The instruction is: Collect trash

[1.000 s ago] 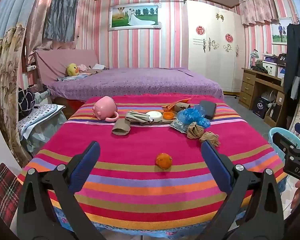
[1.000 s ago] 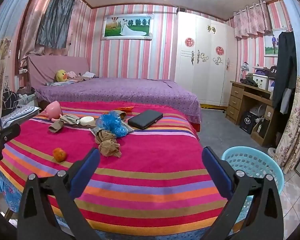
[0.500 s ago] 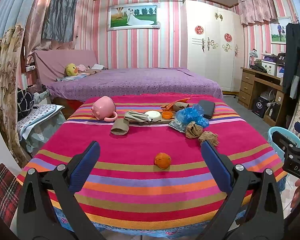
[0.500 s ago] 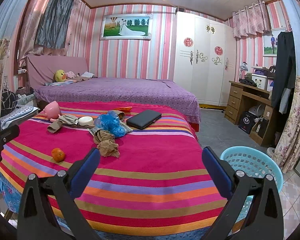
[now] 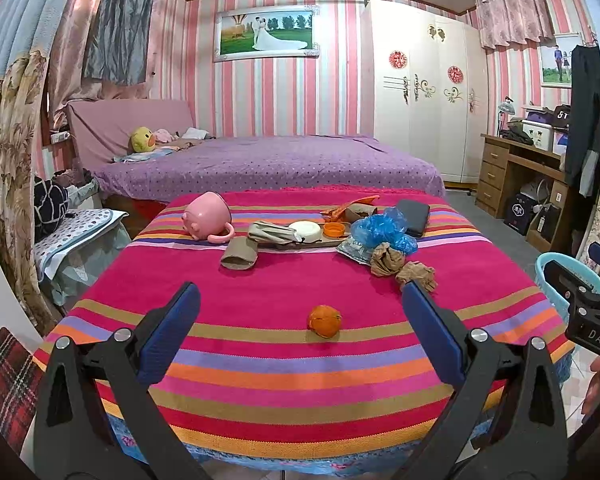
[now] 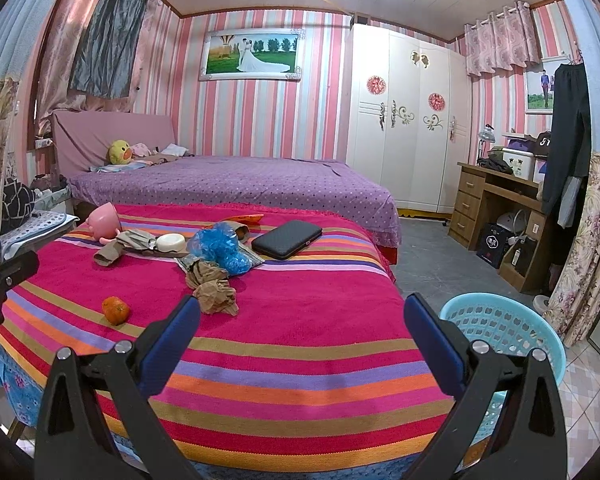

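Note:
On the striped tablecloth (image 5: 284,364) lie an orange peel ball (image 5: 325,321) (image 6: 116,310), two crumpled brown paper wads (image 5: 402,266) (image 6: 212,284), a blue plastic bag (image 5: 384,230) (image 6: 220,248), a brown paper roll (image 5: 239,258) and an orange wrapper (image 5: 348,206). My left gripper (image 5: 300,336) is open at the near table edge, with the orange ball just ahead between its fingers. My right gripper (image 6: 302,344) is open over the table's right side and holds nothing. A light blue basket (image 6: 504,330) (image 5: 556,272) stands on the floor right of the table.
A pink mug (image 5: 206,218) lies on its side at the back left. A white lid (image 5: 305,230), a small orange cap (image 5: 334,229) and a black case (image 6: 286,239) sit at the back. Beyond is a purple bed (image 5: 268,164); a wooden desk (image 6: 496,204) stands at the right.
Both views have shifted only slightly; the table objects sit a little lower and closer in the left wrist view. Nothing was grasped or moved.

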Demonstrator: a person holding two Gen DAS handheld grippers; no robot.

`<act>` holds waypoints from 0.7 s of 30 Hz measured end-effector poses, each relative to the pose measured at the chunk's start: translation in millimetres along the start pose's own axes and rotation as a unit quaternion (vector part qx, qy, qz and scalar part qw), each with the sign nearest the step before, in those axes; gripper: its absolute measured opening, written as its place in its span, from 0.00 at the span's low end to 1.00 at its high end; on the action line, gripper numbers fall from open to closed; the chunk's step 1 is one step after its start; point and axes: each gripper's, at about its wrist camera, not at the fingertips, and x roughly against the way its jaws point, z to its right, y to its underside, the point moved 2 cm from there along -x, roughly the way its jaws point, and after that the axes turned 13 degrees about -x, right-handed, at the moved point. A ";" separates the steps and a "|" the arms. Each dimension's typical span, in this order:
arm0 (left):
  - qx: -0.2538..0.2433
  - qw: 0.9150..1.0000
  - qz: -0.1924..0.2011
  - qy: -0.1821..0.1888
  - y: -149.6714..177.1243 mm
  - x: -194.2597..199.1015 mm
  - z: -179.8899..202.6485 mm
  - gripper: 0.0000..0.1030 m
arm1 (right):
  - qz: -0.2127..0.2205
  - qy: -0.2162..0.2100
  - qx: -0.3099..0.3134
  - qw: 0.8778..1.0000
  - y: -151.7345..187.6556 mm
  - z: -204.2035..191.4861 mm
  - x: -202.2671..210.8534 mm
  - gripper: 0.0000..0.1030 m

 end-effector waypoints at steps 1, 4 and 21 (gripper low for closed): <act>0.000 1.000 0.000 0.000 0.0 0.2 0.1 0.95 | 0.000 0.000 0.000 1.000 0.0 0.0 -0.1 0.96; 0.000 1.000 0.000 0.000 -0.1 0.1 0.1 0.95 | 0.000 0.000 0.000 1.000 -0.4 1.1 -0.3 0.96; 0.000 1.000 -0.001 0.000 0.1 -0.2 0.4 0.95 | -0.002 0.001 0.000 1.000 0.7 1.9 -2.0 0.96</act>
